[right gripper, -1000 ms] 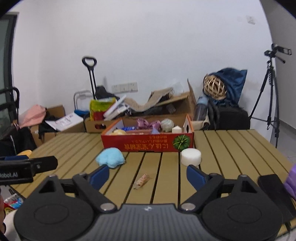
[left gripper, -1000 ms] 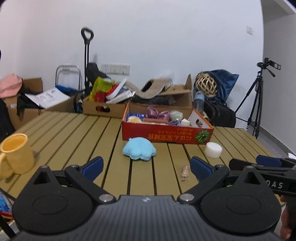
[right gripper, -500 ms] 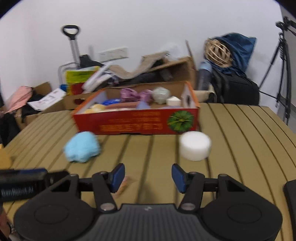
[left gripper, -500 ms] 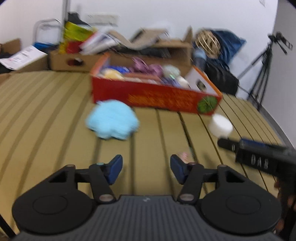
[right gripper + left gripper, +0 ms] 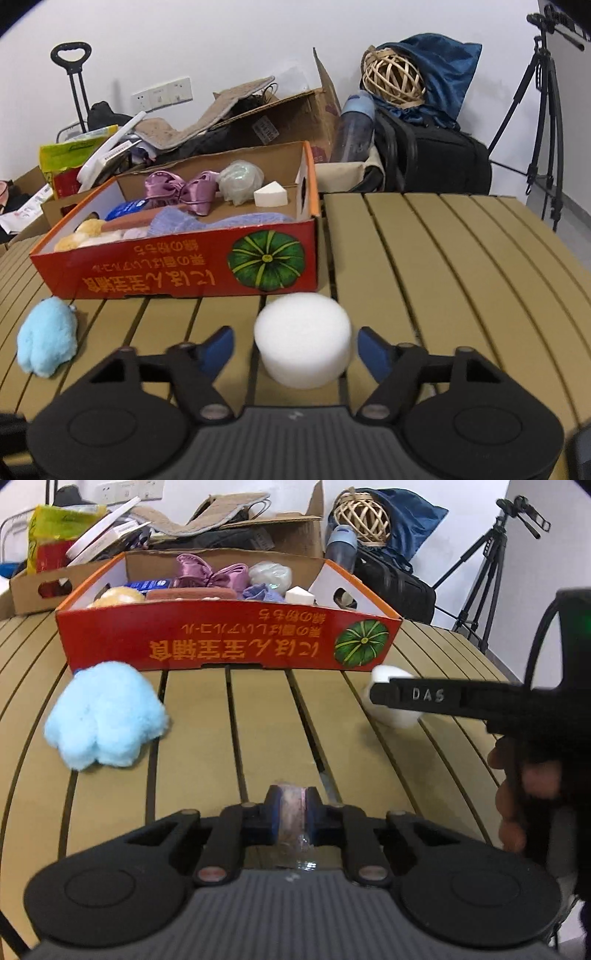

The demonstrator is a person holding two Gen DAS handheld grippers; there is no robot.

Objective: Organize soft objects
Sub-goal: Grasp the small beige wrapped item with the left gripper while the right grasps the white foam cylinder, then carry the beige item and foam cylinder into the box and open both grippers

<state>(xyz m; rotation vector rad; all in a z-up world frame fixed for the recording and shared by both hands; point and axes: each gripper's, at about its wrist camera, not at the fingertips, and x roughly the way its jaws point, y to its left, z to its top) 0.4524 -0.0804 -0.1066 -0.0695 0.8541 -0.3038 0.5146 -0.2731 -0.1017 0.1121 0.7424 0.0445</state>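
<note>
The left tool [image 5: 291,808] pinches a small pinkish toy [image 5: 291,812] low over the counter [image 5: 258,720], ready for the red box [image 5: 229,642]; the right tool [image 5: 295,347] gapes wide around the white sponge [image 5: 303,343], not touching, lined up to grab it

The right claw [image 5: 295,345] hangs low over the slatted tabletop [image 5: 443,266], its blue-tipped fingers [image 5: 218,349] spread wide on either side of a white foam puck [image 5: 303,339] without touching it. Just behind the puck sits a red cardboard box [image 5: 177,269] filled with soft things. A fluffy blue plush [image 5: 48,341] lies off to the left, near the box's front corner
</note>
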